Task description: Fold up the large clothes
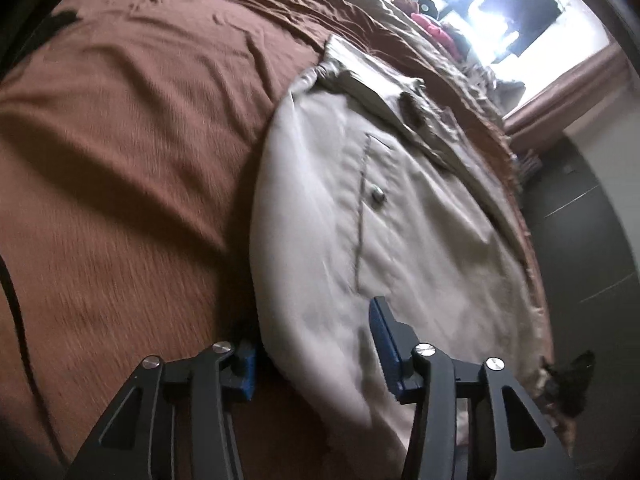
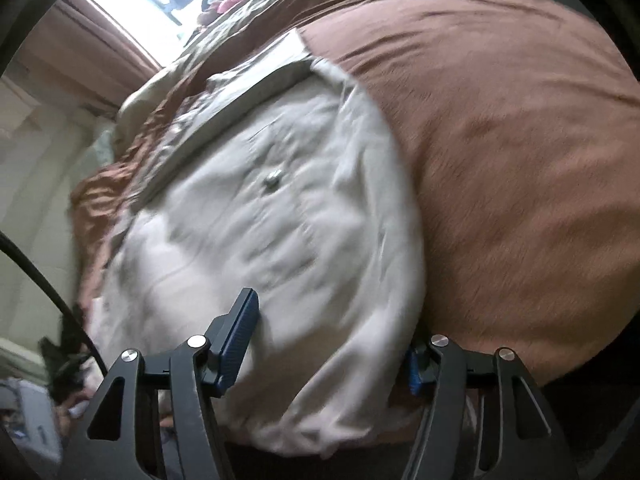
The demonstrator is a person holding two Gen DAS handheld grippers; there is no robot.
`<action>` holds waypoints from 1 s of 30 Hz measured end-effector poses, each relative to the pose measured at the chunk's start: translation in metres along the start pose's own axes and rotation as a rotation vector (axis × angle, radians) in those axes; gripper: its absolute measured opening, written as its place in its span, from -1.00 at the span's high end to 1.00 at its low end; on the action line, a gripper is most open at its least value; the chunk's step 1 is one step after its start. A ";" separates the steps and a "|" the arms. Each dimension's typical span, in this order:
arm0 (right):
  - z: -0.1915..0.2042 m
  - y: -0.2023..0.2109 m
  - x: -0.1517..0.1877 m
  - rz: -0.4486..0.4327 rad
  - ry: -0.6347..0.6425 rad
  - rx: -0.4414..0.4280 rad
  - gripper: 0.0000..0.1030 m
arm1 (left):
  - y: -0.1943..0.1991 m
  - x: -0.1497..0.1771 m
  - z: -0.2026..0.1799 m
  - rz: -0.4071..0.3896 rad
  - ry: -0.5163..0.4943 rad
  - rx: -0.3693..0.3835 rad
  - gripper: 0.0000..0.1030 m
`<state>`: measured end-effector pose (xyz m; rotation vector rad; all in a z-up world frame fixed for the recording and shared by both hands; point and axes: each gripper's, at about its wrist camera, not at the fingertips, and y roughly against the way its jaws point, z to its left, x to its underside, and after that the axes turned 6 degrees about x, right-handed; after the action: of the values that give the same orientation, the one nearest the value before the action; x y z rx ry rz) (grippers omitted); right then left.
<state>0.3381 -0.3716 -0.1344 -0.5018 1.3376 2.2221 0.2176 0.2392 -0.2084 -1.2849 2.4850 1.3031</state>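
A beige garment (image 1: 400,216) with a stitched pocket and a metal button (image 1: 377,196) lies flat on the brown bedspread (image 1: 132,168). My left gripper (image 1: 312,328) straddles its near left edge. One blue pad is tucked at the cloth's rim and the other rests over the fabric, with a wide gap between them. In the right wrist view the same garment (image 2: 280,208) fills the middle. My right gripper (image 2: 332,322) straddles its near right edge, jaws apart, one pad above the cloth and one at its rim by the bedspread (image 2: 520,180).
A bright window (image 1: 500,8) and pink curtain (image 1: 560,92) stand at the bed's far end, beside a heap of red and dark clothes (image 1: 432,24). Dark floor (image 1: 592,240) runs along the bed. A black cable (image 2: 48,280) and a black object (image 2: 64,356) sit at the near edge.
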 end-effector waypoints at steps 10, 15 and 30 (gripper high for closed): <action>-0.026 0.001 0.021 -0.013 -0.128 -0.121 0.71 | 0.007 0.025 -0.001 -0.037 0.074 0.063 0.71; -0.030 0.028 0.033 -0.102 -0.156 -0.119 0.82 | 0.035 0.026 -0.016 -0.130 0.044 0.054 0.80; -0.016 0.154 0.090 -0.278 -0.065 -0.241 0.85 | 0.145 0.034 -0.086 -0.305 -0.070 0.136 0.84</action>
<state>0.1767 -0.4266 -0.0811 -0.6526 0.9095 2.1545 0.1208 0.2000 -0.0715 -1.4841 2.1792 1.0692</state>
